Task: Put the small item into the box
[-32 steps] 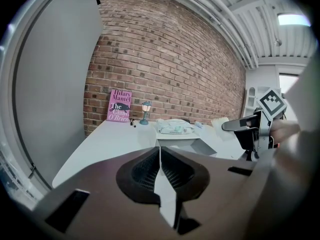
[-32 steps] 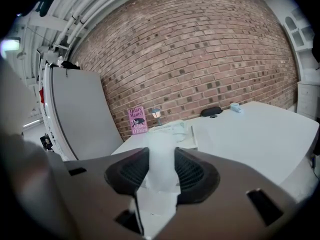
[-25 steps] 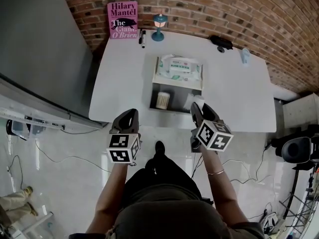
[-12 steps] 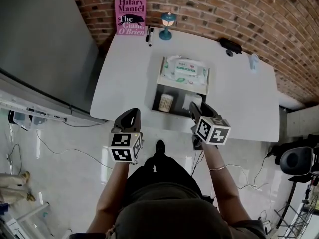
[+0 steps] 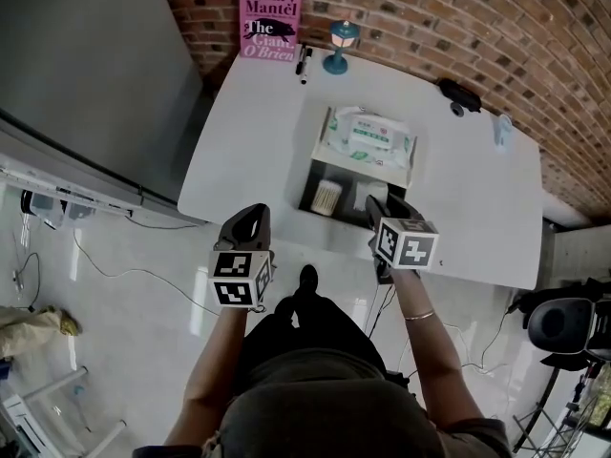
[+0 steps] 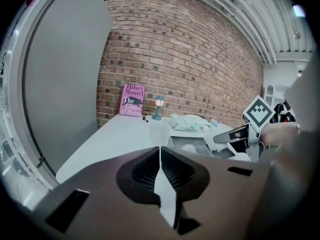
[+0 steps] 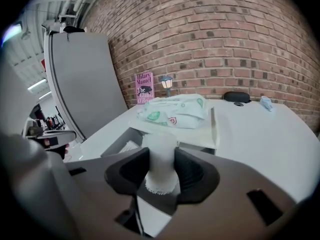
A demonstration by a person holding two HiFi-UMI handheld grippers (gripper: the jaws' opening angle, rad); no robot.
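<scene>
The small white roll (image 7: 159,151) is stuck between the two jaws of the right claw (image 7: 161,170). The jaws squeeze it on both sides, and it stands up tall between them. The right claw is held up over the near edge of the big white table (image 5: 258,141). The box (image 5: 351,189) sits on the table right in front of this claw, and the roll is at the box's near side. I cannot tell if the roll is past the rim. A pack of wipes (image 5: 369,137) lies on the far part of the box, straight ahead of the claw. A pink book (image 5: 269,22) leans on the brick wall, far ahead and to the left. A tub of cotton sticks (image 5: 327,196) is in the box, a bit left of the right claw. A little blue lamp (image 5: 338,46) stands by the book. The left claw (image 6: 160,164) is off the table, near its edge, and its jaws are pressed together with nothing in them.
</scene>
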